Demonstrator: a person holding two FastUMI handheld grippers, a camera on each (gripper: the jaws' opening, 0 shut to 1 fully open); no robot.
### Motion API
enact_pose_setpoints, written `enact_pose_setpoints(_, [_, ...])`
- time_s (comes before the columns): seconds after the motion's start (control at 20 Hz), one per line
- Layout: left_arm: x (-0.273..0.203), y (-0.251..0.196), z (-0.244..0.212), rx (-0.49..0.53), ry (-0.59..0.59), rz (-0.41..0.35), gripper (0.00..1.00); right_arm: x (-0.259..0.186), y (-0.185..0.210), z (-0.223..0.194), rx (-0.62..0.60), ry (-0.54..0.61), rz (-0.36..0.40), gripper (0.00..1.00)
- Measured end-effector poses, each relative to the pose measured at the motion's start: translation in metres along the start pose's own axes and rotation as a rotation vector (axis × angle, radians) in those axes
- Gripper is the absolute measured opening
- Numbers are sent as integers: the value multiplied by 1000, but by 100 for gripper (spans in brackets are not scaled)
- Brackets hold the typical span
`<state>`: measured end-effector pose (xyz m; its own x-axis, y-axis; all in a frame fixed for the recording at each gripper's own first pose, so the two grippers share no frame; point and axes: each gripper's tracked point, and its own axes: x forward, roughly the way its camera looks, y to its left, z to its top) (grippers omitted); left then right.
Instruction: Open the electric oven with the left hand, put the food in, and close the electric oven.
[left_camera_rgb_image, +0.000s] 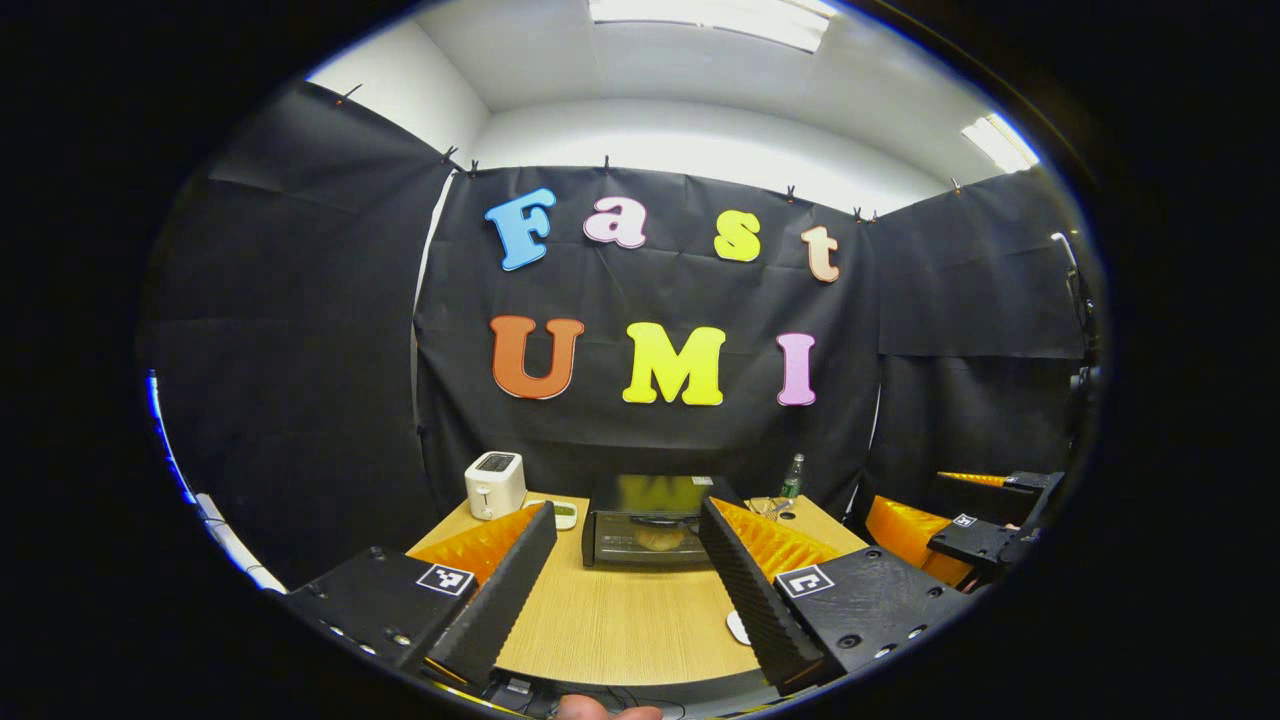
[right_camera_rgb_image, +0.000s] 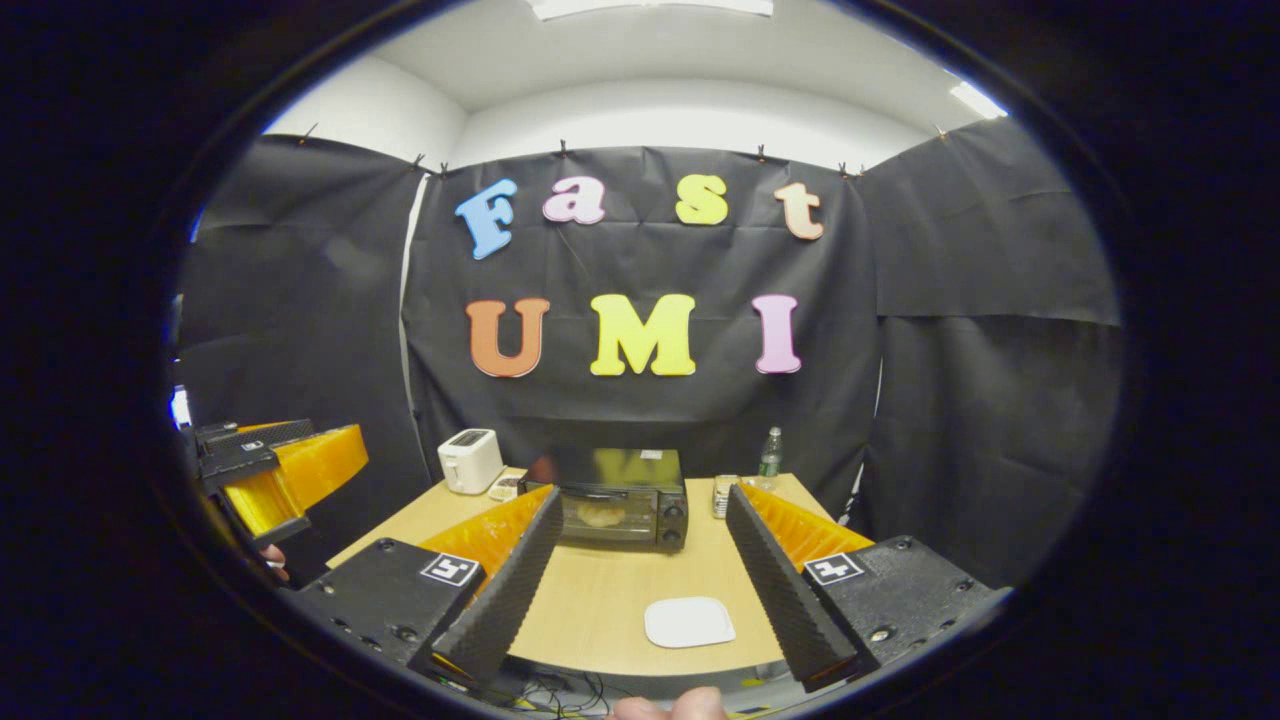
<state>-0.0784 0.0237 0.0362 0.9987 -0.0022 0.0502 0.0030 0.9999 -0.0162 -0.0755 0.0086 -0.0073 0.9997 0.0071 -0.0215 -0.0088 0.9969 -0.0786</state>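
Observation:
A black electric oven (left_camera_rgb_image: 645, 520) stands at the back of the wooden table (left_camera_rgb_image: 620, 620), door shut, with a round bread-like food (left_camera_rgb_image: 658, 539) behind its glass. The same oven (right_camera_rgb_image: 618, 510) and food (right_camera_rgb_image: 601, 514) appear in the right gripper view. My left gripper (left_camera_rgb_image: 625, 570) is open, held back over the table's near edge with nothing between its fingers. My right gripper (right_camera_rgb_image: 640, 560) is open too, also empty, above the near edge. An empty white plate (right_camera_rgb_image: 689, 621) lies on the table below it. Each gripper appears at the side of the other's view.
A white toaster (left_camera_rgb_image: 495, 484) stands left of the oven, with a small dish (left_camera_rgb_image: 564, 514) beside it. A plastic bottle (left_camera_rgb_image: 792, 477) and a small stack of items (right_camera_rgb_image: 724, 495) stand at the oven's right. Cables (right_camera_rgb_image: 560, 688) hang at the table's front edge.

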Motion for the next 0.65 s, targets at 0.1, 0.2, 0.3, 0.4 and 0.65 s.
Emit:
enact_pose_setpoints(0.1, [-10, -1, 2, -18, -9, 6, 94, -8, 1, 4, 7, -17, 4, 100])
enact_pose_setpoints(0.2, [-18, -2, -3, -22, 4, 8, 94, -15, -1, 2, 8, -16, 0, 100])
enact_pose_setpoints(0.3, [-23, -3, 1, -12, -10, 12, 94, -22, 0, 0, 11, -17, 5, 100])
enact_pose_setpoints(0.4, [-27, -6, -2, -19, -7, 15, 94, -26, 1, -2, 5, -9, 11, 100])
enact_pose_setpoints(0.65, [-32, -6, 3, -32, -13, 38, 94, -31, 1, 1, 9, -12, 27, 100])
